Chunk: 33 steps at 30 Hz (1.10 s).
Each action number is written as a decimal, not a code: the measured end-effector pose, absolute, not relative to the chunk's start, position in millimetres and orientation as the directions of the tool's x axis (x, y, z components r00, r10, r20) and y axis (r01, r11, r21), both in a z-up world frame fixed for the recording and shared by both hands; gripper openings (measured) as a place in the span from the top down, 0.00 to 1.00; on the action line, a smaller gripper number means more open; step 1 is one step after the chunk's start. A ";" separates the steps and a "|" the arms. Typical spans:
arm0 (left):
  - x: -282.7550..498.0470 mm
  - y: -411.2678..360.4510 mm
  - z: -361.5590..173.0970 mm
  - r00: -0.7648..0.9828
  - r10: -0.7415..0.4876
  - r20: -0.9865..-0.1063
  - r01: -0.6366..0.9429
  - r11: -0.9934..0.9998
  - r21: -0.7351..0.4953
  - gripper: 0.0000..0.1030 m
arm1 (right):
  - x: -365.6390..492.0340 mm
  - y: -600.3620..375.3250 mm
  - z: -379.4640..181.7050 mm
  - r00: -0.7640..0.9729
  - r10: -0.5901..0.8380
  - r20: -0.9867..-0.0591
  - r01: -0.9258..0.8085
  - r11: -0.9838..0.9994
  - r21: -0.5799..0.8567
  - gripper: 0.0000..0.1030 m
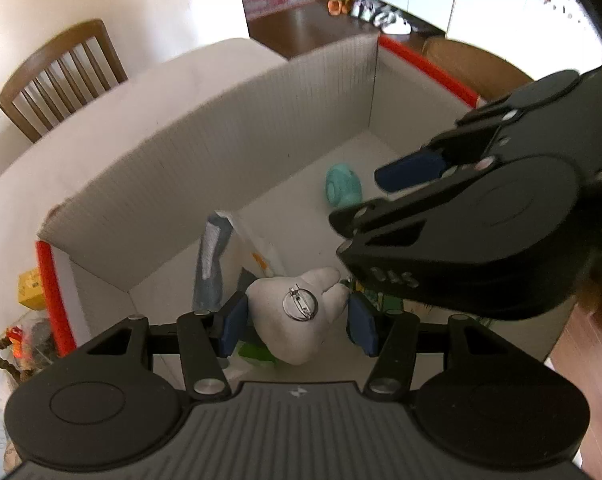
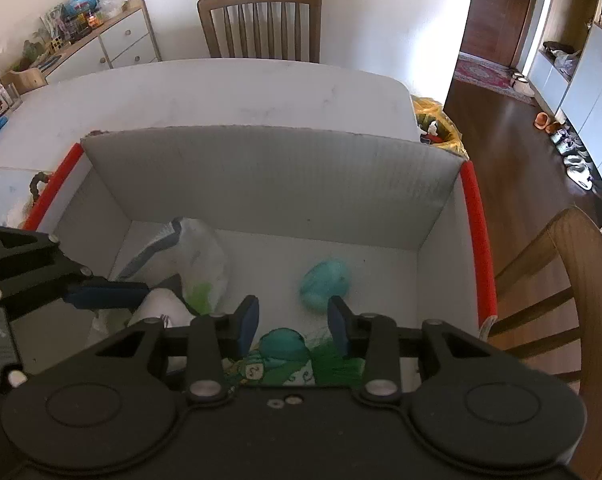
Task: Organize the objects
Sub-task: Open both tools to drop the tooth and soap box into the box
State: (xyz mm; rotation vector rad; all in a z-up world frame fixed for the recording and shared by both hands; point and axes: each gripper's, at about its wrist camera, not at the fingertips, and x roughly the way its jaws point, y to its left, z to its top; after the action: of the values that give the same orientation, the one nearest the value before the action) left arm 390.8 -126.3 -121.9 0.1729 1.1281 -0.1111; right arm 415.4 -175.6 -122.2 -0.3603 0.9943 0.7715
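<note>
A white cardboard box (image 1: pixel 229 152) with red edge strips stands on the table. My left gripper (image 1: pixel 297 320) hangs inside it, jaws open on either side of a grey plush toy (image 1: pixel 297 316) with a metal pin badge; the pads do not press it. My right gripper (image 2: pixel 295 320) is open and empty above a green patterned toy (image 2: pixel 285 356) at the box's near side; it also shows in the left wrist view (image 1: pixel 397 184). A teal plush (image 2: pixel 325 284) lies on the box floor. A plastic bag (image 2: pixel 199 264) leans in the left corner.
The box (image 2: pixel 269 176) sits on a white table (image 2: pixel 221 92). Wooden chairs stand beyond the table (image 2: pixel 261 24) and to the right (image 2: pixel 561 280). A yellow bin (image 2: pixel 437 124) is by the table's far right corner. A cluttered sideboard (image 2: pixel 101 40) is at back left.
</note>
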 end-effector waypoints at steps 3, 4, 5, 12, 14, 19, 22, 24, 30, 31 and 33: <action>392.9 -123.8 -130.3 0.409 -0.007 -0.912 0.181 0.981 0.074 0.46 | 414.4 -180.6 -124.0 0.312 0.416 -0.854 -0.720 0.690 0.073 0.63; 392.8 -123.6 -132.4 0.403 -0.007 -0.915 0.181 0.981 0.073 0.46 | 414.3 -181.4 -124.3 0.312 0.415 -0.855 -0.719 0.691 0.074 0.63; 392.7 -123.0 -134.3 0.399 -0.006 -0.917 0.180 0.981 0.072 0.46 | 414.7 -182.7 -124.6 0.310 0.416 -0.855 -0.718 0.692 0.076 0.63; 391.8 -118.0 -135.0 0.385 -0.023 -0.923 0.176 0.983 0.049 0.31 | 416.2 -189.7 -121.3 0.310 0.419 -0.854 -0.711 0.698 0.084 0.62; 389.6 -115.5 -134.2 0.388 -0.032 -0.921 0.177 0.983 0.040 0.31 | 416.3 -190.7 -119.9 0.309 0.423 -0.851 -0.710 0.699 0.090 0.62; 384.5 -112.4 -124.6 0.413 -0.049 -0.909 0.169 0.985 0.024 0.31 | 414.8 -192.4 -110.0 0.307 0.450 -0.838 -0.712 0.693 0.111 0.62; 378.0 -108.2 -115.7 0.436 -0.063 -0.898 0.162 0.987 0.009 0.31 | 410.3 -194.8 -101.0 0.310 0.468 -0.828 -0.718 0.685 0.119 0.61; 377.1 -110.2 -108.9 0.449 -0.066 -0.891 0.158 0.987 0.007 0.31 | 406.5 -196.5 -95.1 0.313 0.477 -0.822 -0.722 0.682 0.121 0.60; 364.3 -100.1 -93.0 0.497 -0.080 -0.864 0.135 0.991 -0.014 0.31 | 396.1 -200.8 -79.6 0.319 0.500 -0.805 -0.730 0.671 0.128 0.59; 362.8 -99.0 -89.8 0.506 -0.084 -0.858 0.131 0.991 -0.019 0.31 | 392.5 -200.7 -77.2 0.321 0.504 -0.802 -0.731 0.670 0.129 0.58; 357.6 -94.7 -83.1 0.525 -0.089 -0.847 0.120 0.992 -0.030 0.31 | 388.1 -204.2 -71.1 0.323 0.516 -0.793 -0.733 0.667 0.136 0.57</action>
State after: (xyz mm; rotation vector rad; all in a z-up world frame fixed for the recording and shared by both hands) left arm 357.6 -94.7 -83.1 0.0338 1.0107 -0.1249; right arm 388.1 -204.2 -71.1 -0.2676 0.9276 0.8323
